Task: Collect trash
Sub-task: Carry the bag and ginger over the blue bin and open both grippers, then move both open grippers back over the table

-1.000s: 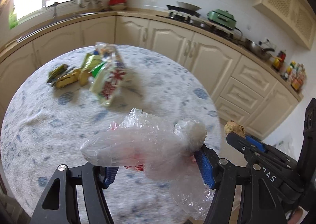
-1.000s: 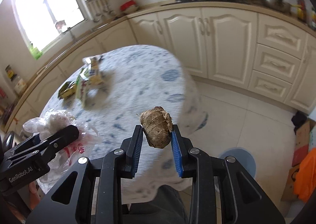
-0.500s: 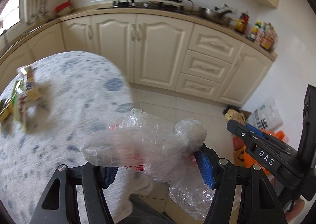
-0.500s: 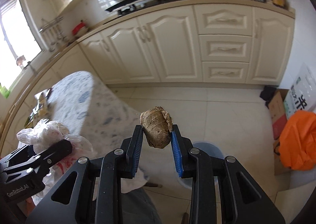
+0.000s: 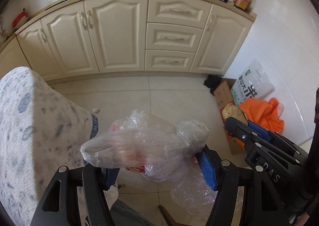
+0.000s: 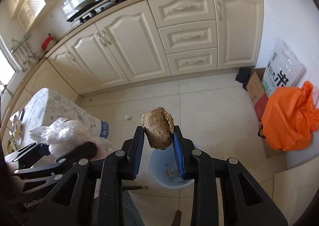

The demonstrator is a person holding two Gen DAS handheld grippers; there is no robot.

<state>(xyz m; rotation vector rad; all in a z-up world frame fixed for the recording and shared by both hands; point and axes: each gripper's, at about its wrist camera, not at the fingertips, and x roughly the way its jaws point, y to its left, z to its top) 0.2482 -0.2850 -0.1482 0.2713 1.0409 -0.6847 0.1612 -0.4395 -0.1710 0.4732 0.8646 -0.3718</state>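
My right claw [image 6: 158,142] grips a brown lump [image 6: 158,131] above the blue bin [image 6: 159,168], scraps inside. My left claw [image 5: 159,166] clamps a crumpled plastic bag [image 5: 143,146]. Orange bag [image 6: 287,120] at frame right.

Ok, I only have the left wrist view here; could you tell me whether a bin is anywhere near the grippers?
Observer: Yes, a light blue bin stands on the floor, seen just past the right gripper in its own view.
Operator: Thank you. Is anything in it?
Observer: Only a few small scraps lie on its bottom.
Operator: And how is the right gripper's load held?
Observer: The brown ginger-like root is clamped on both sides between the blue pads.
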